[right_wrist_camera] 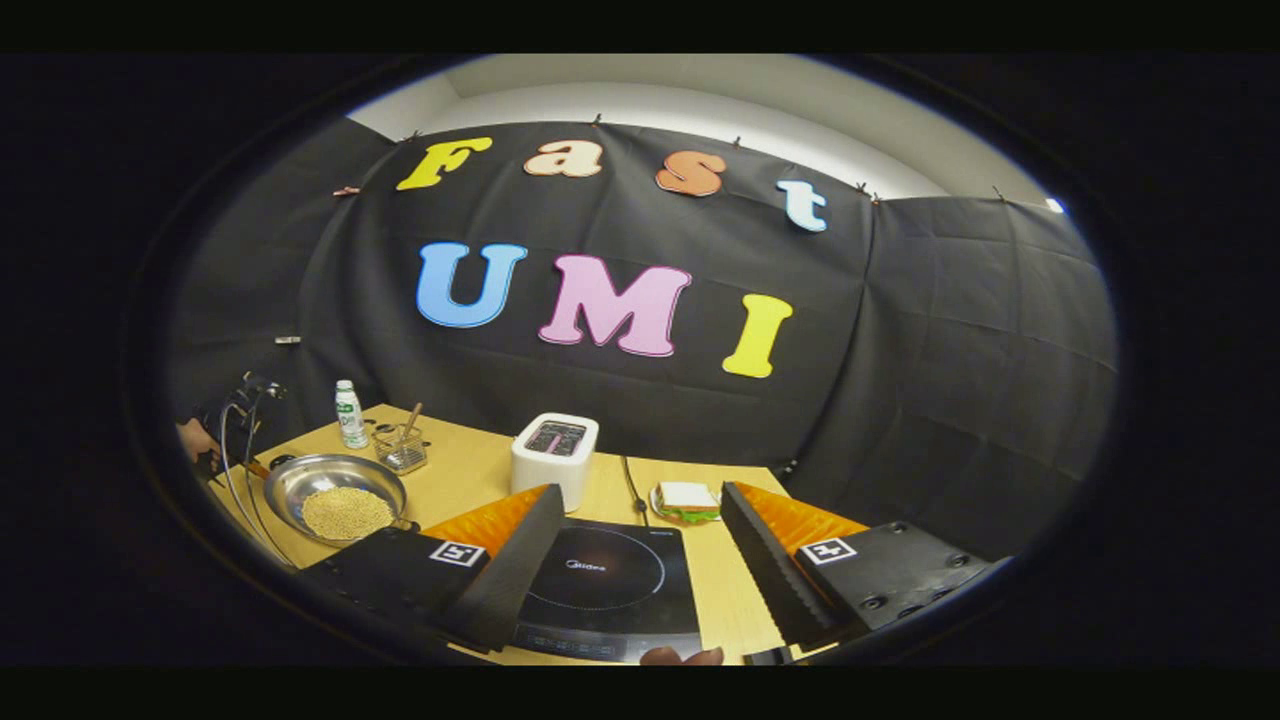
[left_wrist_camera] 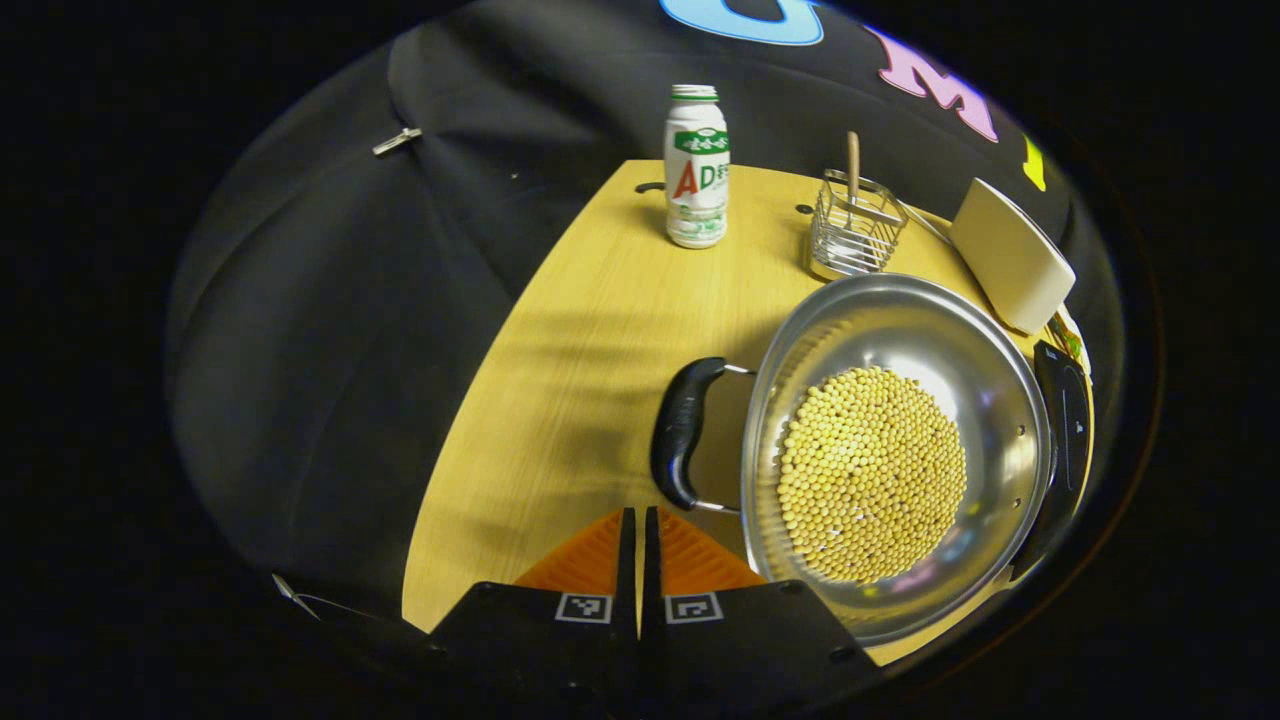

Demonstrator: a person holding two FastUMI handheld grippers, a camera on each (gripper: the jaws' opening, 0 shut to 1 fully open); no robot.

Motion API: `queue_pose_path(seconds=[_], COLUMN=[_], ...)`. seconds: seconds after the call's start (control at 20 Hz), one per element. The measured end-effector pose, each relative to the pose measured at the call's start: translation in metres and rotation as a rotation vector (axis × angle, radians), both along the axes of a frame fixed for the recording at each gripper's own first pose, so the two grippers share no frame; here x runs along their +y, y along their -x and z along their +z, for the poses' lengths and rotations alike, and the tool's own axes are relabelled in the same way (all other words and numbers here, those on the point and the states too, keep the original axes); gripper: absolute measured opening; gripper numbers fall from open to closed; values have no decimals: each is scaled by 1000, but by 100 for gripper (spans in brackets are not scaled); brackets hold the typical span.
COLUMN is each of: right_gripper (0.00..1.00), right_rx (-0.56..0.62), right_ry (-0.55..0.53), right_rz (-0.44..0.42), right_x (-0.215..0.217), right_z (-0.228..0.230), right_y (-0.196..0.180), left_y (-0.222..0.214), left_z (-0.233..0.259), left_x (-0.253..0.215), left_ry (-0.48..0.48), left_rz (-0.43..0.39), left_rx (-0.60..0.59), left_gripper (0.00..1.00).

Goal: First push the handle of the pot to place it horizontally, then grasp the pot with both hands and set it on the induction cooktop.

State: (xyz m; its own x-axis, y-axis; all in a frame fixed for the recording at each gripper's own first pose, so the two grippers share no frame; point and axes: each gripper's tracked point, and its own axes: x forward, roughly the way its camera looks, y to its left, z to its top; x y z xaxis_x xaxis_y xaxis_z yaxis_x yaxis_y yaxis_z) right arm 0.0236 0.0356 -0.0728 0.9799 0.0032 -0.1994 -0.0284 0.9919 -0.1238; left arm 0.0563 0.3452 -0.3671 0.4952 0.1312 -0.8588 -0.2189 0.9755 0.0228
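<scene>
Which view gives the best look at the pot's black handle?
The left gripper view: the handle is close and large, just ahead of the shut left gripper, attached to the pot of beans. In the right gripper view the pot is small and far off, its handle too tiny to make out.

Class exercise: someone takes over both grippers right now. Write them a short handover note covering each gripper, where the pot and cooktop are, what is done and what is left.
Left gripper: shut, empty, close to the pot's black handle.
Right gripper: open, empty, hovering over the induction cooktop.
Pot: on the wooden table, filled with soybeans, beside the cooktop, not on it.
Done: nothing I can confirm; whether the handle has been pushed level is unclear.
Left: check or push the handle, grasp the pot with both grippers, set it on the cooktop.
</scene>
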Motion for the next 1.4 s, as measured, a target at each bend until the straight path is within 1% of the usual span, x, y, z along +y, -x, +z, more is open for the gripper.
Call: queue_pose_path(seconds=[0.05, 0.1, 0.3, 0.4, 0.5, 0.55, 0.65, 0.7, 0.75, 0.9, 1.1, 1.25, 1.4], right_gripper=[98, 98, 98, 98, 98, 98, 98, 99, 99, 99, 98, 99, 99], right_rx=[7, 15, 55, 86, 130, 154, 223, 259, 298, 409, 549, 662, 735], right_ry=[-7, -14, -45, -74, -110, -130, -169, -184, -204, -266, -271, -264, -264], right_rz=[11, 22, 100, 152, 204, 227, 268, 278, 285, 299, 299, 292, 290], right_x=[5, 11, 46, 74, 105, 119, 147, 159, 169, 199, 224, 236, 250], right_z=[-2, -4, -14, -23, -38, -46, -69, -81, -94, -127, -181, -215, -242], right_y=[0, 0, -9, -17, -23, -26, -28, -31, -33, -37, -45, -38, -35], left_y=[1, 0, -8, -14, -23, -27, -33, -36, -39, -45, -54, -59, -67], left_z=[9, 18, 58, 73, 85, 88, 88, 85, 80, 65, 42, 31, 21], left_x=[4, 7, 13, 14, 15, 12, 4, 1, -3, -11, -26, -28, -29], left_ry=[-7, -17, -62, -78, -98, -93, -67, -49, -28, 27, 107, 118, 112], left_rz=[9, 8, -43, -73, -104, -124, -157, -165, -170, -178, -214, -220, -232], left_rx=[-38, -84, -267, -326, -381, -403, -416, -415, -407, -379, -311, -280, -255], left_gripper=[4, 5, 5, 8, 24, 41, 70, 79, 91, 93, 93, 93, 92])
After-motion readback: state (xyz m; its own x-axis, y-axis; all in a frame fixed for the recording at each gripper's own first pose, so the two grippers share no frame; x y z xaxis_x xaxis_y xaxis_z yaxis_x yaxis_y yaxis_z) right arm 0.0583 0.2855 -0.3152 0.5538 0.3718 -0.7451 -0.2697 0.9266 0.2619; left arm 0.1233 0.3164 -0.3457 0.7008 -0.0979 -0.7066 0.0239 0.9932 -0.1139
